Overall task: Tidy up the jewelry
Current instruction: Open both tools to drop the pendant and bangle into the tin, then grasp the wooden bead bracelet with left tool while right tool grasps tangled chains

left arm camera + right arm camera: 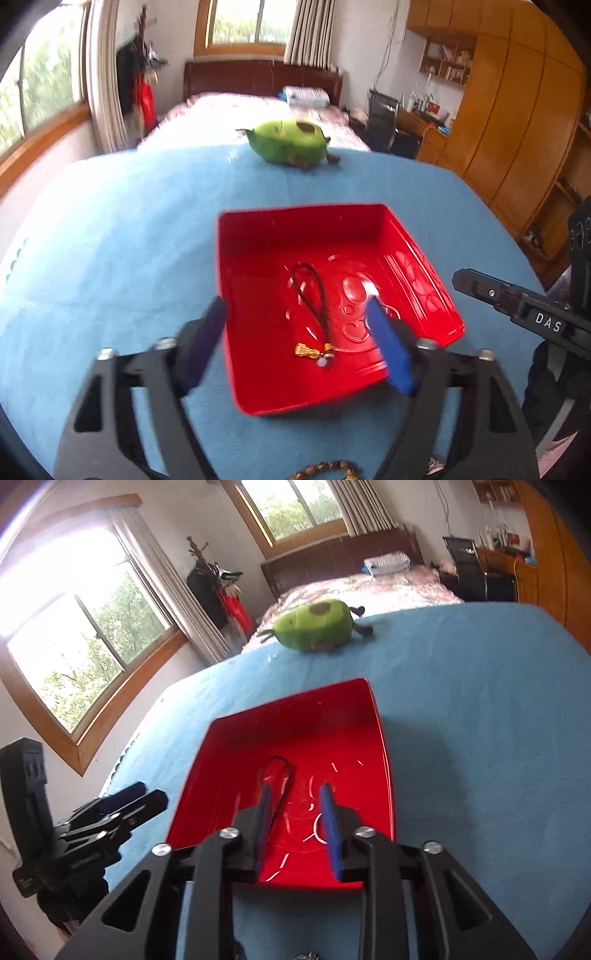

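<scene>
A red plastic tray (258,236) sits on the blue cloth (110,240). Inside it lies a black braided cord charm (320,314) with a gold tassel and a small bead at its near end. My left gripper (295,308) hovers over the tray's near left part, jaws wide open, the charm lying on the tray floor between them, untouched. In the right wrist view my right gripper (295,788) is over the same tray (295,709), jaws partly open with nothing pinched; the cord's loop (277,766) shows just past its left finger.
A green plush toy (288,142) lies at the cloth's far edge, with a bed behind it. A brown bead bracelet (325,470) peeks in at the bottom edge under the left gripper. Wooden wardrobes stand to the right, windows to the left.
</scene>
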Demonstrator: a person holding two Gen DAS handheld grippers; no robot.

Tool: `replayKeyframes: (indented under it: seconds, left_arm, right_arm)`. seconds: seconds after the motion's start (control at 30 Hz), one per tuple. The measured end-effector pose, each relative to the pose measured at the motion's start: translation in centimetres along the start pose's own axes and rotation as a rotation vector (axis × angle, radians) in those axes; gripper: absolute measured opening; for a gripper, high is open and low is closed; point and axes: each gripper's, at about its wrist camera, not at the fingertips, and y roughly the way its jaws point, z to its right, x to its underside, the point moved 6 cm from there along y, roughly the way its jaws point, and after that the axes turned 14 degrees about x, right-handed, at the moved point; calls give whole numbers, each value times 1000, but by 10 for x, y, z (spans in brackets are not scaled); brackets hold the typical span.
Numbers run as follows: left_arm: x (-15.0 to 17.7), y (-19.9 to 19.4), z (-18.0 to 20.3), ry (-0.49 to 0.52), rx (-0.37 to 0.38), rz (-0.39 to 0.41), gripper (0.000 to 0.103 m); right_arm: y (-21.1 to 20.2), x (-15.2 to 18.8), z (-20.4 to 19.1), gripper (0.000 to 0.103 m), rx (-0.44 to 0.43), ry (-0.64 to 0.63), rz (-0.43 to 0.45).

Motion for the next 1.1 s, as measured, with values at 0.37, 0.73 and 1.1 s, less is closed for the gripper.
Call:
replayKeyframes:
  seconds: [0.37, 0.73, 1.1]
  left_arm:
    - [19, -52, 22, 30, 23, 63, 93]
    - [88, -37, 16, 87, 66, -111, 92]
    - [148, 3, -1, 38, 140, -296, 63]
  right_arm:
    - [-27, 14, -2, 31, 23, -28, 18]
    - [-29, 51, 11, 31, 27, -37, -21]
    - [-10, 94, -1, 33, -60, -64, -132]
